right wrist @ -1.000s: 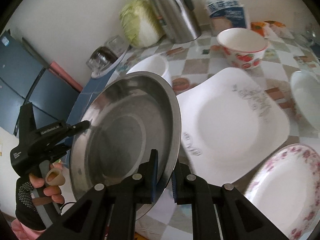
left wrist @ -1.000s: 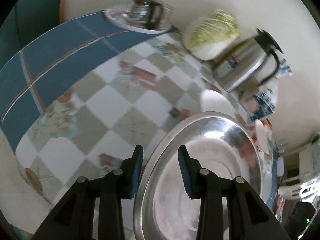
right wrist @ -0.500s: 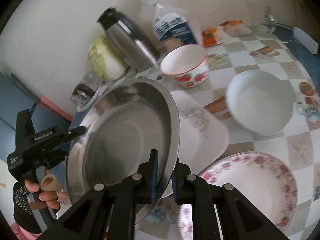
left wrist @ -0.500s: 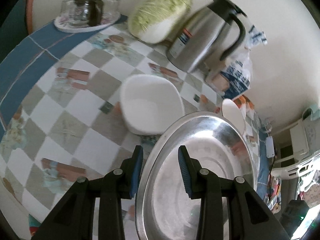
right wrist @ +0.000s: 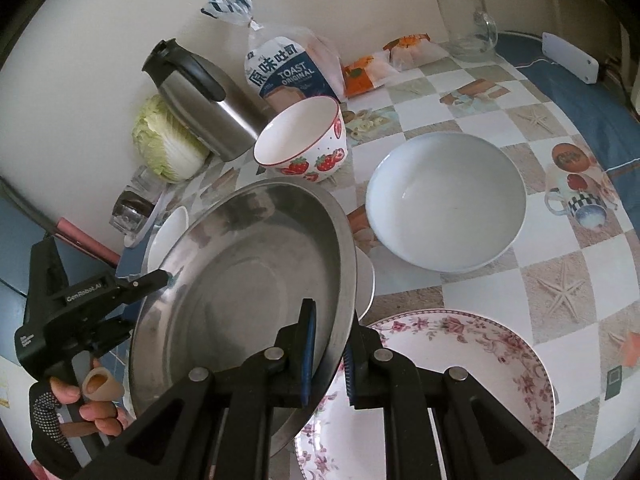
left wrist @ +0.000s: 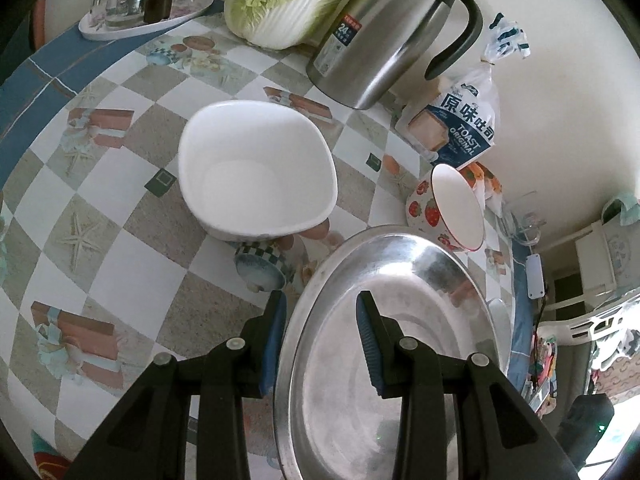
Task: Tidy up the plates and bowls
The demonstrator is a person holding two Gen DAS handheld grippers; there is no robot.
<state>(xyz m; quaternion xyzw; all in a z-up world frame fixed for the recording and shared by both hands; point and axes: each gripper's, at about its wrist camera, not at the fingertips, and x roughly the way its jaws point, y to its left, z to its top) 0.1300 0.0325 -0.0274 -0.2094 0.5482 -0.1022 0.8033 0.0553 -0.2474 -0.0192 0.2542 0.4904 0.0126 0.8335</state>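
Stainless steel fills both views: a wide metal basin (right wrist: 248,280) hangs tilted above the checked tablecloth (left wrist: 120,168), carried between two tools. The right gripper (right wrist: 326,356) has its jaws pinched tight on the basin's near rim, one blue pad inside, one outside. The left gripper (left wrist: 320,344) straddles the opposite rim, one finger outside and one inside the basin; its jaws stand partly open, and whether the pads actually press the metal I can't tell. From the right wrist view, that left tool reads "GenRobot.AI" along its black body, with a gloved hand (right wrist: 76,404) wrapped around the handle.

Below the basin, a white square bowl (left wrist: 256,172) sits on the cloth, a strawberry-print bowl (right wrist: 304,140) just beyond, a round white bowl (right wrist: 444,200) to the right and a rose-patterned plate (right wrist: 460,380) nearest the right gripper.

Along the wall: a bread bag (right wrist: 288,68) printed "TOAST ORIGINAL" with Chinese characters above, a steel thermos jug (left wrist: 384,36) whose sticker shows "24", and a napa cabbage (left wrist: 292,0).
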